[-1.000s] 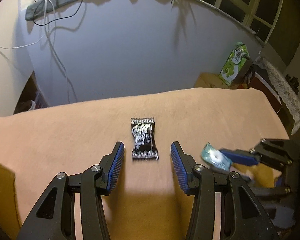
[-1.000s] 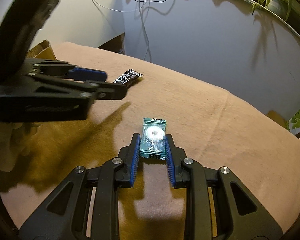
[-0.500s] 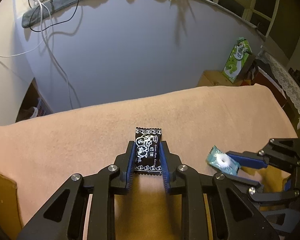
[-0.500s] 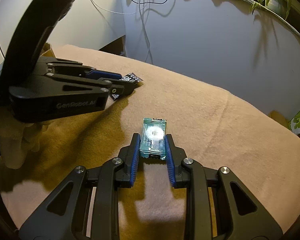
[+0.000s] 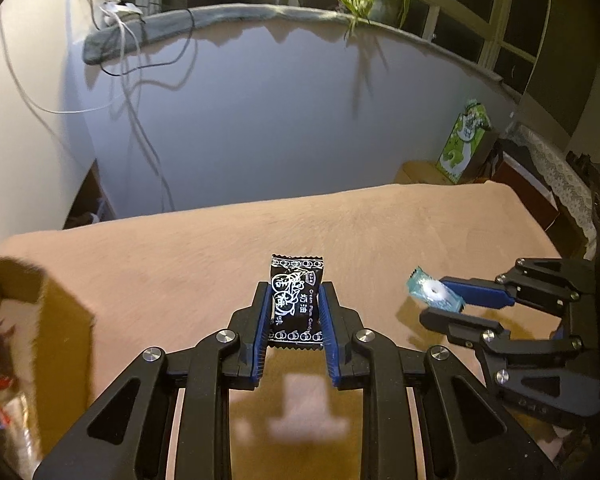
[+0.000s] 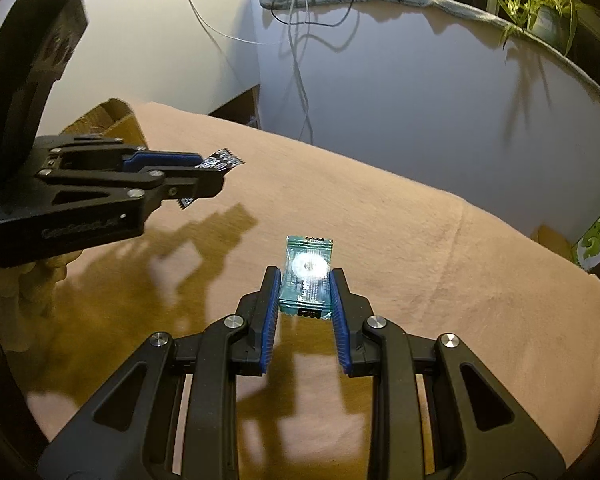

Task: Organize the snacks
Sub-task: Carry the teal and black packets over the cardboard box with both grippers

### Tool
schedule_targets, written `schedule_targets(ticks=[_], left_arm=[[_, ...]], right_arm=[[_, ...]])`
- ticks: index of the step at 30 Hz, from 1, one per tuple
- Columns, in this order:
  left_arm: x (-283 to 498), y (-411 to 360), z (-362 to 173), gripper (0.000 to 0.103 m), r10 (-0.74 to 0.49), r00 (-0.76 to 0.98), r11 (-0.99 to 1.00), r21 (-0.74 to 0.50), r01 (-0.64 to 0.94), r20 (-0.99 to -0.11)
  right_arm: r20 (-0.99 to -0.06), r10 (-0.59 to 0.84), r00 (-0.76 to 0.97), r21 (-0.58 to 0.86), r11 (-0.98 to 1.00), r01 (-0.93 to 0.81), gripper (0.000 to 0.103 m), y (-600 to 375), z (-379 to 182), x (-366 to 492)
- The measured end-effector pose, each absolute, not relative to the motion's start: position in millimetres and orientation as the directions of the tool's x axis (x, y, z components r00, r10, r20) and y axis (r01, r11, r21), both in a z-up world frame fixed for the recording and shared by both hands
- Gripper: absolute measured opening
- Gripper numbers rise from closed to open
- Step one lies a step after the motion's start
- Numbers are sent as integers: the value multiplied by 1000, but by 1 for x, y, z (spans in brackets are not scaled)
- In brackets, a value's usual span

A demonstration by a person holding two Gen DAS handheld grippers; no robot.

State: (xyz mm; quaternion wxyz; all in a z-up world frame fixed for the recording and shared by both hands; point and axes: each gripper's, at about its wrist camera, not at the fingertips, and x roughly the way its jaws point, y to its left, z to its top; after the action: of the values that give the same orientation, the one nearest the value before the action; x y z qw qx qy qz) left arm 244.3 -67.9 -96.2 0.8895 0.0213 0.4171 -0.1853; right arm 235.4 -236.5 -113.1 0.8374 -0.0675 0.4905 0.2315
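Note:
A black candy packet [image 5: 296, 302] with white print hangs above the tan blanket, pinched between the blue pads of my left gripper [image 5: 294, 296], which is shut on it. My right gripper [image 6: 306, 280] is shut on a teal mint packet [image 6: 307, 278] with a white ring inside, also lifted off the blanket. In the left wrist view the right gripper [image 5: 456, 298] holds the mint packet [image 5: 430, 290] to the right. From the right wrist camera, the left gripper [image 6: 204, 170] with the black packet [image 6: 220, 160] is at the left.
A tan blanket [image 5: 400, 232] covers the table. A cardboard box [image 5: 40, 300] with wrapped snacks inside stands at the left edge; its corner [image 6: 116, 114] shows in the right wrist view. A green carton [image 5: 466, 140] stands beyond the far right. Cables hang down the wall behind.
My left gripper closed on the black packet and lifted it off the blanket. The right gripper rose too, still gripping the mint packet. The cardboard box came into view at the left.

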Motion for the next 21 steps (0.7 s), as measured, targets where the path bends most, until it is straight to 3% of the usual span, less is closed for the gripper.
schedule_targets(ticks=[21], left_arm=[[167, 35, -47, 22, -274, 699, 958, -119, 262, -661]], right_arm=[[-813, 388, 434, 98, 826, -556, 25, -138, -52, 203]])
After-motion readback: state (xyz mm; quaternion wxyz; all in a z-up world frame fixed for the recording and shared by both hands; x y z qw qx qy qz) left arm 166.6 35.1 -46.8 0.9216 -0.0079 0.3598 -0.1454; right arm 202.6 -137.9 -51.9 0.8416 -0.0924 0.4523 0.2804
